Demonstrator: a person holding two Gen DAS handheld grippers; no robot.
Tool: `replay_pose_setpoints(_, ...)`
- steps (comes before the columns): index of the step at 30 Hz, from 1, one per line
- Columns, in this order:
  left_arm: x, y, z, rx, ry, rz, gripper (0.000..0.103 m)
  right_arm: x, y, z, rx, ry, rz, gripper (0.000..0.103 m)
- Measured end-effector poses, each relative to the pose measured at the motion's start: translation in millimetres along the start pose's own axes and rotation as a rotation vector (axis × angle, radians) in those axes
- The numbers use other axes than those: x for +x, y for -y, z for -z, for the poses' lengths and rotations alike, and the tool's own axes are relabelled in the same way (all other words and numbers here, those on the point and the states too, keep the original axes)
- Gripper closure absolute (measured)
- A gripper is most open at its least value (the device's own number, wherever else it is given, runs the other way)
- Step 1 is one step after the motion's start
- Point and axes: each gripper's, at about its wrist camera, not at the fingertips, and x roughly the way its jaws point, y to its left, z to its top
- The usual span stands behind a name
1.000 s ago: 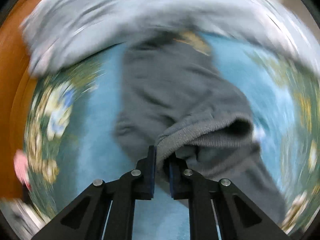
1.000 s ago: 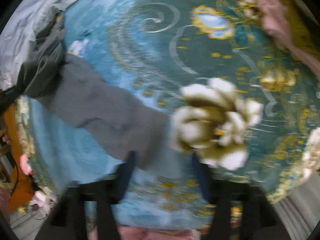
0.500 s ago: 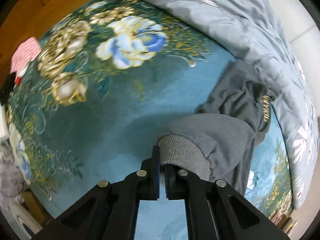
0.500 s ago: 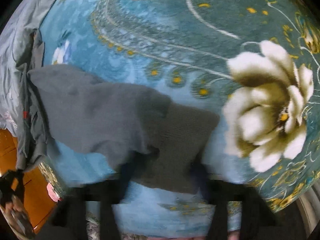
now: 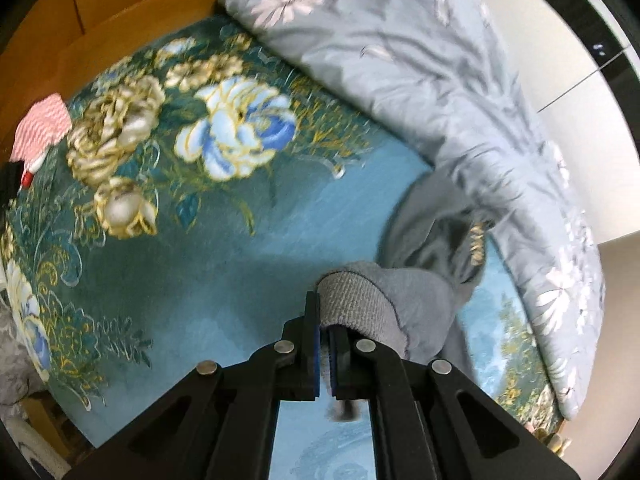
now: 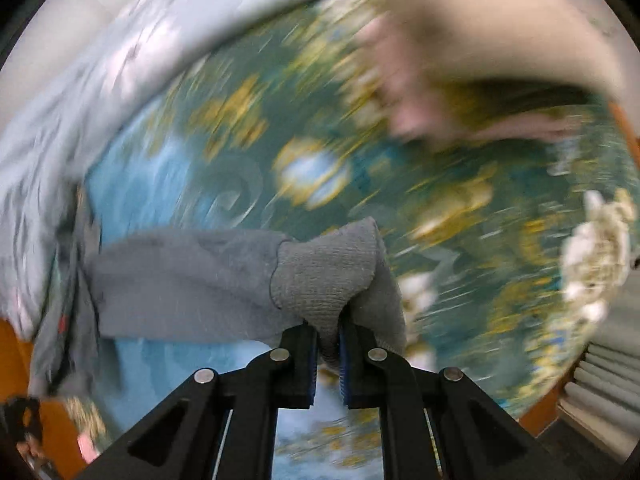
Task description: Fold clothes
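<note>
A grey sweatshirt [image 5: 424, 296] lies on a teal flowered blanket [image 5: 224, 248], its body bunched against a pale grey duvet. My left gripper [image 5: 325, 320] is shut on one ribbed cuff [image 5: 348, 300], lifted a little off the blanket. In the right wrist view the other sleeve [image 6: 180, 280] stretches left towards the bunched body, and my right gripper [image 6: 328, 336] is shut on its ribbed cuff [image 6: 324, 276], held above the blanket. That view is blurred by motion.
The pale grey flowered duvet [image 5: 440, 80] is heaped along the far side of the bed. A wooden bed frame [image 5: 120, 20] borders the blanket, with a pink-and-white striped cloth [image 5: 40, 124] at its left edge. A pink cloth [image 6: 404, 100] shows blurred in the right wrist view.
My right gripper came down over the sleeve cuff, closed on it and lifted it. My left gripper, holding its cuff, rolled and carried it across and up from the blanket.
</note>
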Motion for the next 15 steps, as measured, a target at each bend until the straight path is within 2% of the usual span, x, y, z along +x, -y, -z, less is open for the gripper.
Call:
replay_pose_setpoints(4,-15,-20,-16,-0.021,0.019,0.002,0.101,-35,63,-17,0.076,0.074,0.114,0.094)
replay_pose_setpoints(6,-3,-39,-24,-0.067,-0.017,-0.021,0.101,-29,84,-18,0.118,0.04,0.138,0.094)
replay_pose_setpoints(10,54,-62,-29,-0.11,-0.21,-0.065,0.1,1,89,-1,0.101,-0.086,0.13,0.094)
replay_pose_setpoints(11,65,-66,-27,-0.131,-0.251,-0.053,0.1,6,84,5,0.087,-0.111,0.13,0.094)
replay_pose_setpoints(13,76,-76,-20,-0.184,-0.292,-0.054,0.099,13,76,19,0.07,-0.13,0.131,0.094)
replay_pose_setpoints(15,77,-85,-8,-0.234,-0.282,-0.013,0.079,15,68,25,0.046,-0.141,0.135,0.094)
